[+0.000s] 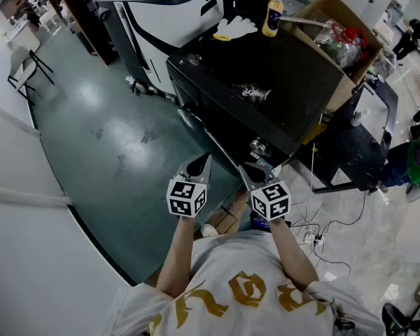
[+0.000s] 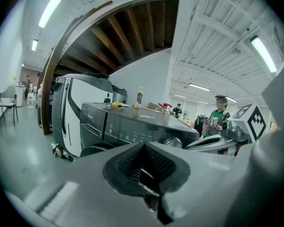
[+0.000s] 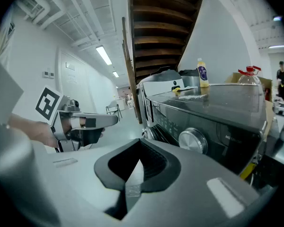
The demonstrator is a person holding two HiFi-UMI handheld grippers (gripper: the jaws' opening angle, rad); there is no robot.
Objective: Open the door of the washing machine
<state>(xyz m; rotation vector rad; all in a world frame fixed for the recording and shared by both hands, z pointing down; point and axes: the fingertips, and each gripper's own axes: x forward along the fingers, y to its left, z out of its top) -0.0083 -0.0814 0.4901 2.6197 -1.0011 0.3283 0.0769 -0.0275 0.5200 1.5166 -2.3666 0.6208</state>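
Observation:
The black front-loading washing machine (image 1: 266, 75) stands just ahead of me, its control panel and silver dial (image 1: 257, 147) facing me. The round door (image 1: 196, 126) sits low on the front and looks closed. My left gripper (image 1: 199, 164) hovers in front of the door, shut on nothing. To its right my right gripper (image 1: 251, 171) is shut and empty too, just below the dial. In the left gripper view the machine (image 2: 128, 124) lies ahead, apart from the jaws. The right gripper view has the dial (image 3: 193, 141) close on the right and the door rim (image 3: 154, 134) beyond the jaws.
A yellow bottle (image 1: 272, 16), a white glove (image 1: 236, 27) and an open cardboard box (image 1: 339, 44) sit on or beside the machine's top. A white machine (image 1: 171, 12) stands behind it. Cables (image 1: 322, 236) lie on the floor to the right, near a black table (image 1: 357, 149).

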